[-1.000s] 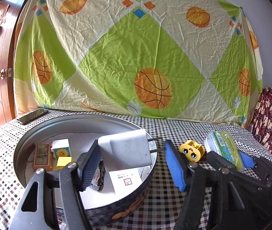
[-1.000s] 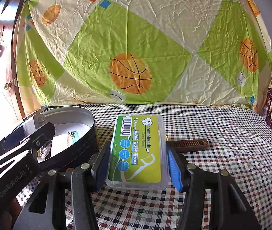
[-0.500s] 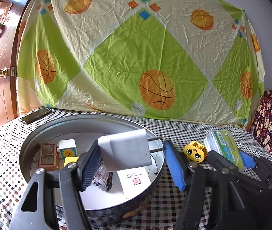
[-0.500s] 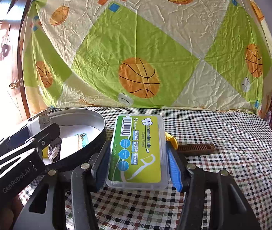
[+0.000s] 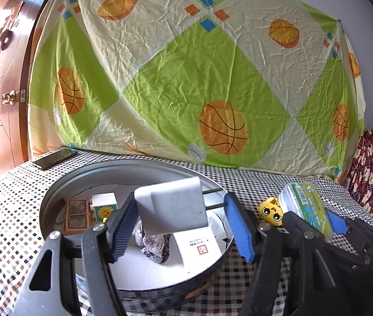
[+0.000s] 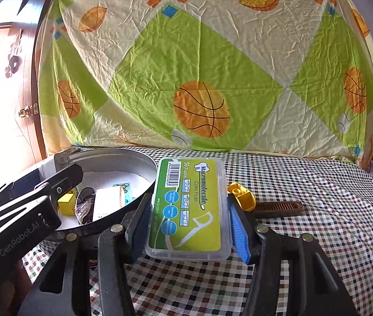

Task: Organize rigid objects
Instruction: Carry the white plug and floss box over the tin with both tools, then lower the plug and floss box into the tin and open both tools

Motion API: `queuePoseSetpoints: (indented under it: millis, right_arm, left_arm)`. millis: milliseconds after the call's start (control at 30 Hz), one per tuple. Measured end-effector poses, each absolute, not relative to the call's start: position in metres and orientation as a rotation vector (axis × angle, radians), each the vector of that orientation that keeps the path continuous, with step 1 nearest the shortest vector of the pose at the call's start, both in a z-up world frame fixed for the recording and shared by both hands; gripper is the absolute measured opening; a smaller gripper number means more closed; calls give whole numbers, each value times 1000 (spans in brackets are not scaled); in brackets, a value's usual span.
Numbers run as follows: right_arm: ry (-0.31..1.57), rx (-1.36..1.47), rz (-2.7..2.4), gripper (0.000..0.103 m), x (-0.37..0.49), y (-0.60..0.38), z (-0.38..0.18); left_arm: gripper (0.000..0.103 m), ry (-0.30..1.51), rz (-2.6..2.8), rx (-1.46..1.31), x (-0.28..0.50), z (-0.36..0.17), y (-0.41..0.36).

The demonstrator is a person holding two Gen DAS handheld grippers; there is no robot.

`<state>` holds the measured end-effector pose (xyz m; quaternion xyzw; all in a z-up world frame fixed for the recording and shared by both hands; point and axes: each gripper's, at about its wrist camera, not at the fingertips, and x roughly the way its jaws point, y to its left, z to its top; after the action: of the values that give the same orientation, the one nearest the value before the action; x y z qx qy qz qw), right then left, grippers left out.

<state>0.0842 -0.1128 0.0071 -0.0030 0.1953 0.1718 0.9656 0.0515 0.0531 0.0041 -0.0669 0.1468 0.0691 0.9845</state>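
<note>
- Because both grippers are loaded, each thing must be judged by itself: the left gripper [image 5: 181,226] stands about half open with a white charger [image 5: 172,208] between its pads, and the right gripper [image 6: 186,223] is closed on a floss box [image 6: 190,205] by its two long sides.
- Seen in the left wrist view, the charger hangs at the centre of the frame, above the round tin [image 5: 55,197]. Its left side touches the dark left pad [image 5: 122,226], but a gap shows toward the blue right pad [image 5: 239,226], so I cannot tell if the hold is firm.
- It looks like a stiff, light, smooth plastic block. I judge that it can slip, so the flat sides are the better place, never the two metal prongs.
- The floss box sits at the lower centre of the right wrist view, lifted over the checked cloth [image 6: 318,197], just right of the tin.
- Its clear shell looks thin and light. A hard squeeze may bend it, therefore a hold at the middle of the long walls is good.
- Still on the cloth are a yellow toy [image 5: 270,210] and a brown comb [image 6: 278,206].
</note>
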Motion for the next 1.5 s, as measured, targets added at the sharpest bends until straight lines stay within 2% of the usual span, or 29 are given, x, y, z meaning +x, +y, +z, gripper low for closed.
queuePoseSetpoints:
  millis: [467, 1200, 1300, 1467, 1500]
  right_arm:
    - [393, -32, 480, 56, 101, -75, 32]
    - [604, -129, 640, 57, 170, 13, 12]
    - [585, -131, 635, 66, 169, 16, 13]
    - [572, -86, 631, 69, 165, 0, 18]
    - [568, -80, 629, 69, 163, -4, 19]
  left_arm:
    - [66, 330, 258, -143, 51, 14, 117]
    - [67, 498, 337, -80, 89, -3, 160]
    - [75, 485, 354, -67, 87, -1, 160]
    - [87, 469, 367, -76, 81, 2, 160]
    - [93, 464, 365, -82, 80, 3, 159]
